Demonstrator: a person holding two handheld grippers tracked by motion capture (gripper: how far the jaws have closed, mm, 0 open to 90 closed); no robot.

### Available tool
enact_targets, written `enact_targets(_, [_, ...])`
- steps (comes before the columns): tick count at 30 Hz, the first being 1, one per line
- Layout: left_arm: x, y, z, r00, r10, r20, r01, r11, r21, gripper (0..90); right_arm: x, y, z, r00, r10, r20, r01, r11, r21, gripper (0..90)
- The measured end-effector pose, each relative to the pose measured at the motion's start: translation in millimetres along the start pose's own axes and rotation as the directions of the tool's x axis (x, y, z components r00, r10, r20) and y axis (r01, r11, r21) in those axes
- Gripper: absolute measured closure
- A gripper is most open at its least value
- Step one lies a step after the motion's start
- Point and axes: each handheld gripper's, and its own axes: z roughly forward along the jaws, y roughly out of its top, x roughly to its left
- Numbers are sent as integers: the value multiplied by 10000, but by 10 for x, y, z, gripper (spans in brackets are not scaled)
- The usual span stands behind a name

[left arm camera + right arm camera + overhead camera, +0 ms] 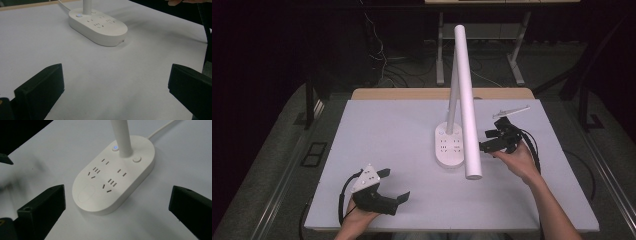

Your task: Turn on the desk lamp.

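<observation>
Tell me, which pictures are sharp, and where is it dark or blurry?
High view: the white table is evenly lit, the room around it dark. Left gripper view: the lamp base is slightly soft. Right gripper view: the base is sharp, with a blurred shadow on the table at left.

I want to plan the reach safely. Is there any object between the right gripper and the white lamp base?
Nothing visible stands between them. The right gripper hovers beside the lamp base with open jaws, and bare table lies between them. Seen from above, the long lamp head hangs above that gap, higher than the base.
</observation>
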Motion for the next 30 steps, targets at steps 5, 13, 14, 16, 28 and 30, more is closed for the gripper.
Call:
enact_targets(5, [1, 1, 2, 10000, 3, 5, -3, 10000, 14, 0, -24, 64, 64, 10000, 47, 22, -47, 10000, 4, 4])
enact_targets(13, [4, 1, 6, 10000, 24, 24, -24, 10000, 51, 0, -47, 146, 203, 9998, 216, -29, -216, 9997, 66, 4])
enact_targets(14, [4, 1, 8, 10000, 26, 32, -26, 10000, 56, 0, -46, 158, 215, 9997, 259, -30, -259, 9997, 55, 4])
enact_targets(16, [4, 1, 9, 10000, 23, 40, -23, 10000, 52, 0, -51, 186, 231, 9996, 286, -30, -285, 9996, 52, 4])
enact_targets(28, [2, 3, 10, 10000, 39, 68, -39, 10000, 46, 0, -98, 339, 328, 9988, 480, 119, -481, 9988, 71, 6])
enact_targets(30, [2, 2, 11, 10000, 34, 72, -34, 10000, 40, 0, -106, 346, 333, 9988, 467, 123, -468, 9989, 42, 60])
